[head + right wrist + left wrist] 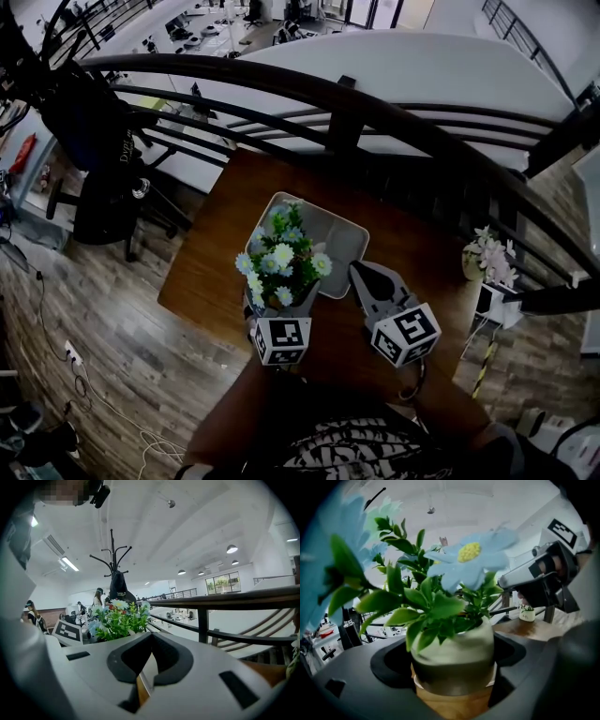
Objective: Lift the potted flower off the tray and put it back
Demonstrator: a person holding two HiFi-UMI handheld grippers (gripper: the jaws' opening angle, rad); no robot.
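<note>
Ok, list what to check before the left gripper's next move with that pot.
1. Grip: the left gripper is shut on the potted flower, one jaw on each side of the pot. Ok.
2. Pot upright: ok.
3. Landing spot: the part of the tray that shows is bare. Ok.
4. Right gripper out of the way: jaws together, to the right of the flowers at the tray's near edge. Ok.
5. Pot's bottom clear of the tray: the flowers hide it in the head view. Cannot tell.
</note>
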